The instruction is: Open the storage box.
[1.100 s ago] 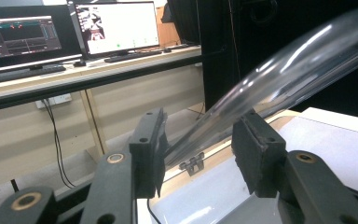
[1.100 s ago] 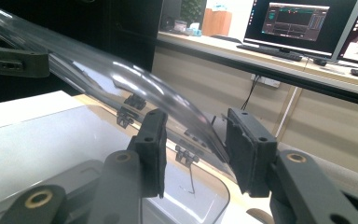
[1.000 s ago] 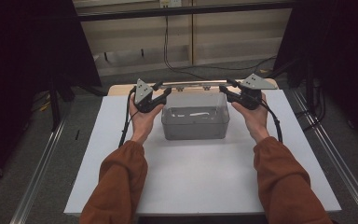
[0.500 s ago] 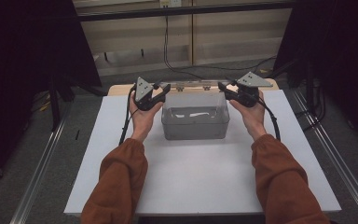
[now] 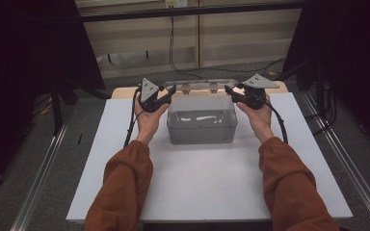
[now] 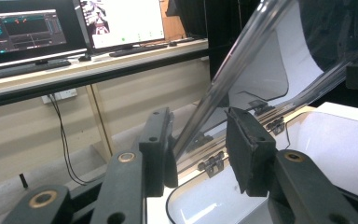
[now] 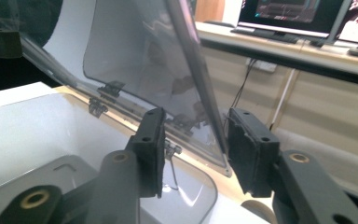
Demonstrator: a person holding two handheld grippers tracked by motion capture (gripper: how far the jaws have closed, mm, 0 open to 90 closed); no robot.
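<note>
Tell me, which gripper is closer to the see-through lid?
Neither, left and right match. The left gripper straddles the lid edge at one end; the right gripper straddles the other end, jaws open.

Between the jaws of the left gripper (image 6: 198, 154) stands the side edge of the raised clear lid (image 6: 261, 70) — it runs up through the gap close against one pad, with open room to the other pad. The right gripper (image 7: 193, 149) has the lid's opposite edge in its gap the same way, nearer the far pad. Beyond both jaw pairs the lid's hinges (image 6: 212, 163) and the rim of the clear box (image 5: 201, 126) block any push forward. Below the jaws the box stands open. Outward of each gripper — away from the box — the white table (image 5: 212, 192) lies bare.
</note>
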